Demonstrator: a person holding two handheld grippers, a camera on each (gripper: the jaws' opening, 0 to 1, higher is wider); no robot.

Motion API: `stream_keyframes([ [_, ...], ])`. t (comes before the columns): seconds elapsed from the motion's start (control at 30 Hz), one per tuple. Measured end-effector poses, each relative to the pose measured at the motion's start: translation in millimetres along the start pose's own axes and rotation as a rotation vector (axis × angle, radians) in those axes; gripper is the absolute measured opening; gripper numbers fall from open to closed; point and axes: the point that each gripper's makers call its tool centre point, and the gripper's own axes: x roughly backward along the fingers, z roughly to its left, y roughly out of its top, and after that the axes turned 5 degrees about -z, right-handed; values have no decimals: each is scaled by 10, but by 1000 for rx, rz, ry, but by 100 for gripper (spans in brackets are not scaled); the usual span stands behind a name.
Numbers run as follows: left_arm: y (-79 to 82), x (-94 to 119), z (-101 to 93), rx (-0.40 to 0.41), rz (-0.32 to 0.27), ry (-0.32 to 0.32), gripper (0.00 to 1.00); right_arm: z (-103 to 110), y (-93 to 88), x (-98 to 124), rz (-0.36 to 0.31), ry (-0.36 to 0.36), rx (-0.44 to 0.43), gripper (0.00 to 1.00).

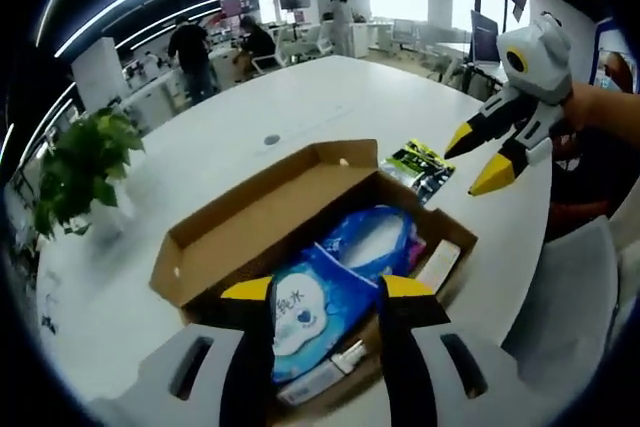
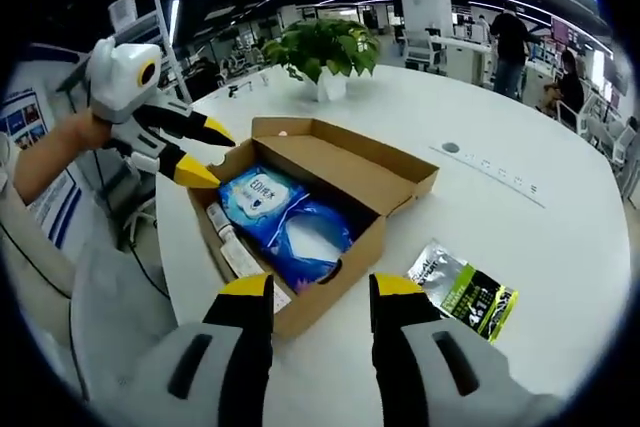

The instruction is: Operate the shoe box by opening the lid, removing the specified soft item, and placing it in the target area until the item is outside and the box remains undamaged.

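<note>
Blue soft pack [image 1: 335, 282] in open shoe box [image 1: 250, 222], between left tongs' [image 1: 328, 289] tips.

The open brown cardboard shoe box [image 2: 330, 182] sits on the white round surface [image 2: 520, 217]. Inside it lies a blue soft plastic pack [image 2: 290, 222] with a white patch and white lettering. Beside the box is a black-and-lime-green foil packet [image 2: 462, 289]. The grey-white left tongs [image 1: 328, 292] and right tongs [image 2: 310, 292] have black jaws tipped yellow.

Open-plan office, long white meeting table [image 2: 560, 217], potted plant [image 2: 322, 47], desks with monitors [image 1: 485, 37], people [image 1: 190, 47] working behind
</note>
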Motion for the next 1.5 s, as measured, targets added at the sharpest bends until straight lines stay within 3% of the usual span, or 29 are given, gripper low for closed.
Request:
stream_keyframes([
  [0.57, -507, 290, 409, 116, 6, 114, 34, 313, 113, -383, -18, 71, 22, 32],
  [1.0, -907, 438, 682, 199, 40, 200, 31, 435, 147, -704, -4, 98, 26, 31],
  [1.5, -1199, 343, 697, 317, 67, 222, 8, 469, 145, -1083, 9, 102, 46, 29],
])
